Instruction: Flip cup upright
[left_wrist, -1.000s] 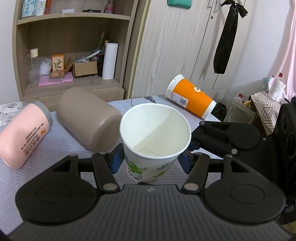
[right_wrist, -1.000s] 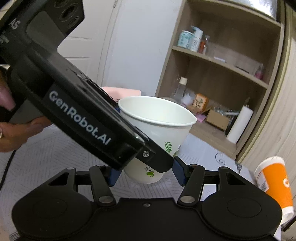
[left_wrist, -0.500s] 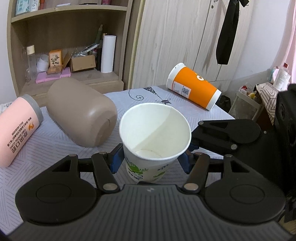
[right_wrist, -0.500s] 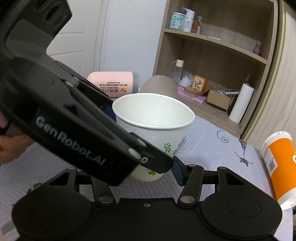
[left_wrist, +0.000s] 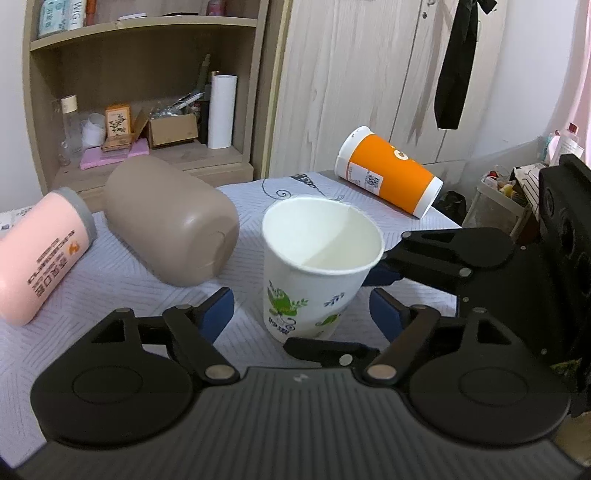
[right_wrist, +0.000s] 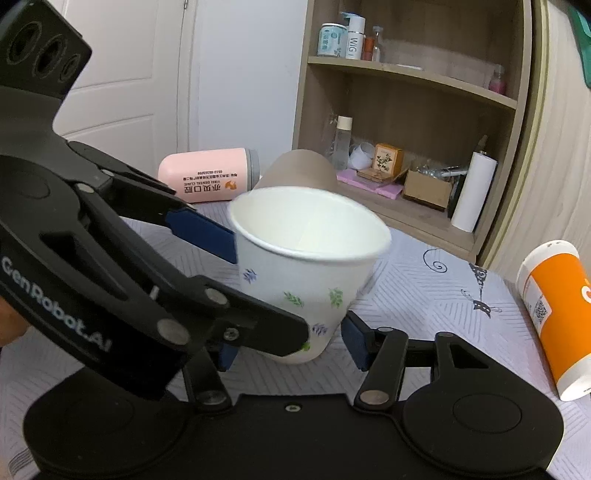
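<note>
Between the blue pads of both grippers, a white paper cup with leaf prints stands mouth up on the pale patterned tablecloth, leaning a little. Nearest the left wrist camera, the left gripper has its fingers spread wide, with clear gaps on both sides of the cup. Seen from the right wrist camera, the right gripper also has its fingers parted around the base of the cup; whether either pad touches the paper cannot be told, since the left gripper's arm crosses in front. Just behind the cup lies a brown container on its side, and beside that, to the left, a pink bottle with a grey cap, also lying down. Farther right an orange cup lies on its side near the table's far edge. Beyond the table stands a wooden shelf with small boxes and a white roll.
</note>
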